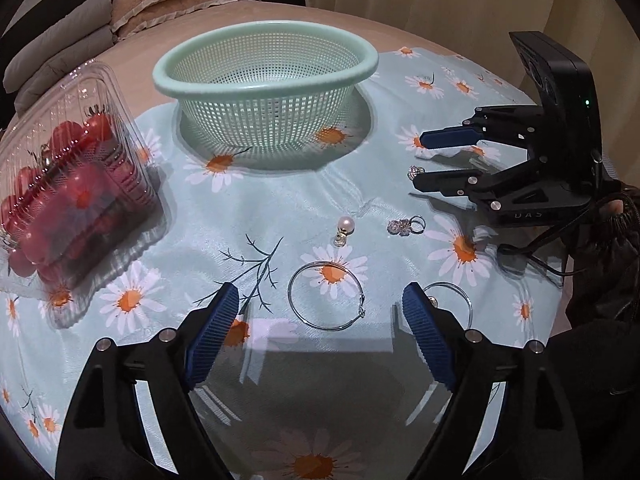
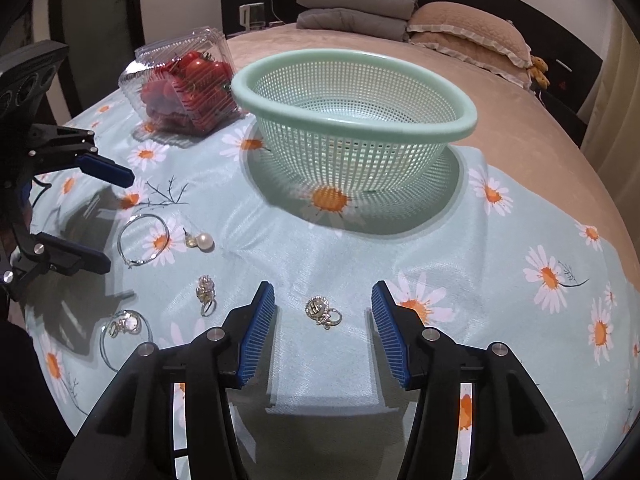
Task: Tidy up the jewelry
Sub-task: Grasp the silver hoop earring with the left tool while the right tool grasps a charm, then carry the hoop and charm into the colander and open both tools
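A green mesh basket (image 1: pixel 264 68) (image 2: pixel 360 80) stands empty on the daisy cloth. My left gripper (image 1: pixel 320 300) is open, with a large silver hoop earring (image 1: pixel 326 296) (image 2: pixel 144 240) lying between its fingers. A second hoop (image 1: pixel 452 300) (image 2: pixel 124 336) lies by its right finger. A pearl earring (image 1: pixel 344 230) (image 2: pixel 200 242) and a crystal ring (image 1: pixel 404 226) (image 2: pixel 206 294) lie further ahead. My right gripper (image 2: pixel 323 300) (image 1: pixel 418 160) is open, with a round sparkly ring (image 2: pixel 322 310) (image 1: pixel 415 171) on the cloth between its fingers.
A clear plastic clamshell box of cherry tomatoes (image 1: pixel 68 184) (image 2: pixel 184 88) sits left of the basket. The cloth lies on a tan bed with pillows (image 2: pixel 468 36) and folded grey blankets (image 2: pixel 356 8) behind.
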`<state>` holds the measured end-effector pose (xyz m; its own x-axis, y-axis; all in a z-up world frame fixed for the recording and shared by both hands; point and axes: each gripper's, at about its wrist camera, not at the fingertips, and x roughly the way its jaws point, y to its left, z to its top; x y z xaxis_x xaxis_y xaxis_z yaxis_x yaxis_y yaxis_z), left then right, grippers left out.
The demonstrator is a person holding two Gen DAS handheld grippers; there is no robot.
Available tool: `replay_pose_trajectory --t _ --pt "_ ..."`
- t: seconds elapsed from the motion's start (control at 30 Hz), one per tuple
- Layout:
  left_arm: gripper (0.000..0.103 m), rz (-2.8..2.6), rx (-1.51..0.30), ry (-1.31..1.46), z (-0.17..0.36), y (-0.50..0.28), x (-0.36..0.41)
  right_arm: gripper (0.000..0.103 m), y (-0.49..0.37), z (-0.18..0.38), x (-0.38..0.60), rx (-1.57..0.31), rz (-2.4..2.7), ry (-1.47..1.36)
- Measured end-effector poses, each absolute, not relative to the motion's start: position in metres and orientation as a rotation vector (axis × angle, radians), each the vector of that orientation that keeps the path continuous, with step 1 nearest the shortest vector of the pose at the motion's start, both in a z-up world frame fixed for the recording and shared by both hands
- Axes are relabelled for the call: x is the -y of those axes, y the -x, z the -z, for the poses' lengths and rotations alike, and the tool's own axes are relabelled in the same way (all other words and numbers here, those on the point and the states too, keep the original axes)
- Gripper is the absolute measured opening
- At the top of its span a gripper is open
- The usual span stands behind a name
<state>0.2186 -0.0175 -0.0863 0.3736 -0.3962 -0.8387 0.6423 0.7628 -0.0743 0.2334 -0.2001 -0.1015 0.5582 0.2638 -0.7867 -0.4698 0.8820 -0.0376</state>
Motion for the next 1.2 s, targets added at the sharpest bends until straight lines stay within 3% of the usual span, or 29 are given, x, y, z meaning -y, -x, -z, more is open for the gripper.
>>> replay_pose_trajectory --t 0.13,0.17,0.23,0.3,1.2 --pt "0.080 0.668 -1.016 -0.306 0.102 -0.223 0.023 0.044 -0.238 0.112 0.203 -0.920 -0.445 0.206" --pt "0.076 0.651 -1.017 -0.318 0.104 -0.223 0.024 0.037 -0.239 0.114 0.205 -0.934 -0.451 0.182" --pt "0.056 0.637 -1.018 -0.312 0.105 -0.225 0.023 0.016 -0.239 0.113 0.202 -0.940 -0.458 0.195" --pt "0.043 0.633 -1.028 -0.282 0.102 -0.230 0.019 0.015 -0.238 0.112 0.197 -0.937 -0.450 0.224" --pt "0.043 0.644 -0.875 -0.387 0.020 -0.237 0.026 0.015 -0.236 0.009 0.210 -0.771 -0.428 0.356"
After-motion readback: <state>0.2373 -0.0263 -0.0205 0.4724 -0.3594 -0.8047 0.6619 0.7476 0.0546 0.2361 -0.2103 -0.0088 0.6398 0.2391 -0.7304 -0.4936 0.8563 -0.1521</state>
